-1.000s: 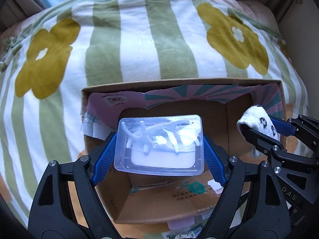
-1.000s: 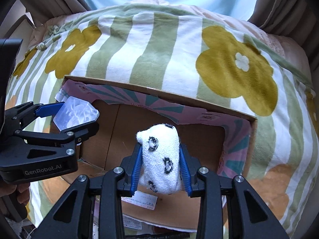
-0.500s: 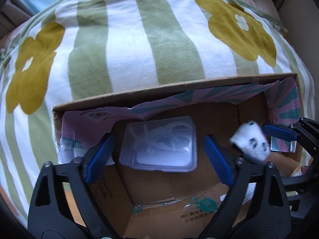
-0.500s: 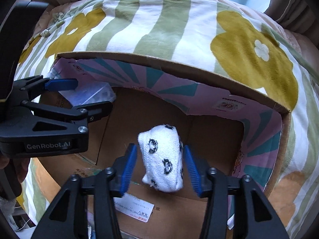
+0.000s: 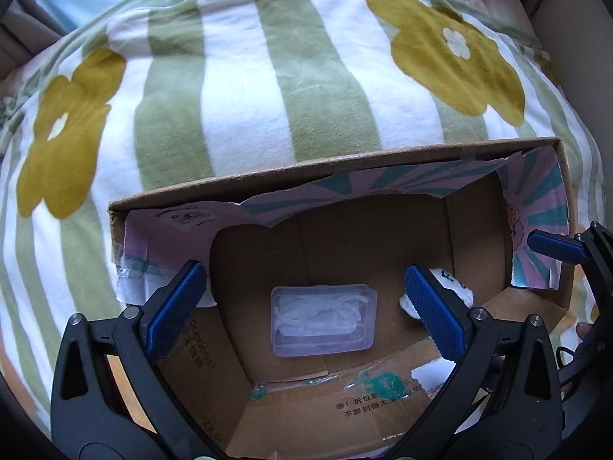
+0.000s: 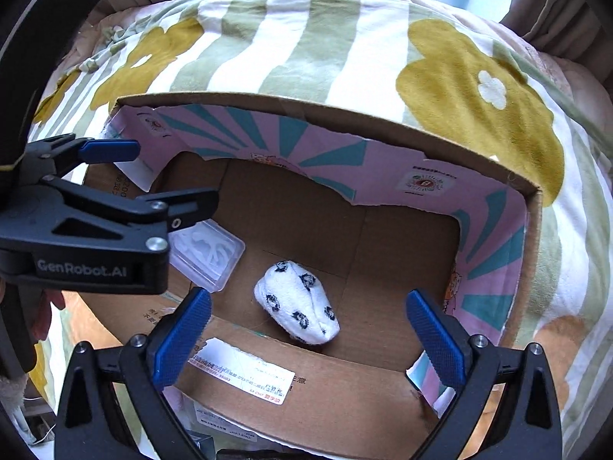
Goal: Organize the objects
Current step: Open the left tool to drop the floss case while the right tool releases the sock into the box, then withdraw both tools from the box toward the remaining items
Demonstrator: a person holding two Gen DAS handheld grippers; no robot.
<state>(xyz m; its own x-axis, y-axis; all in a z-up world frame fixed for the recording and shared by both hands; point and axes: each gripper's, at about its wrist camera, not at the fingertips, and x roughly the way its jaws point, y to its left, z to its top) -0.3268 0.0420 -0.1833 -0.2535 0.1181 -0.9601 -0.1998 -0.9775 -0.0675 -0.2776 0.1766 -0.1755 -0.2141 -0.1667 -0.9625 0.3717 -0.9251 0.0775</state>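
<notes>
Both the left tool (image 5: 306, 306) and right tool (image 6: 308, 331) gape empty above the cardboard box (image 6: 532, 207); inside it lie the clear plastic case (image 5: 323, 319) and, beside that, the spotted sock (image 6: 297, 303).

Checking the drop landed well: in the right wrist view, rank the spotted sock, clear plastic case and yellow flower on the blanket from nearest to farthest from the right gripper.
From the right gripper:
1. Spotted sock, box floor, between the fingers.
2. Clear plastic case, floor, left.
3. Yellow flower, blanket beyond the box, right.

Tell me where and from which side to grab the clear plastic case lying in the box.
Come straight down from above with the left claw and clamp the two short ends of the clear plastic case. It lies flat on the floor of the cardboard box, short ends clear; the rolled sock sits apart.
</notes>
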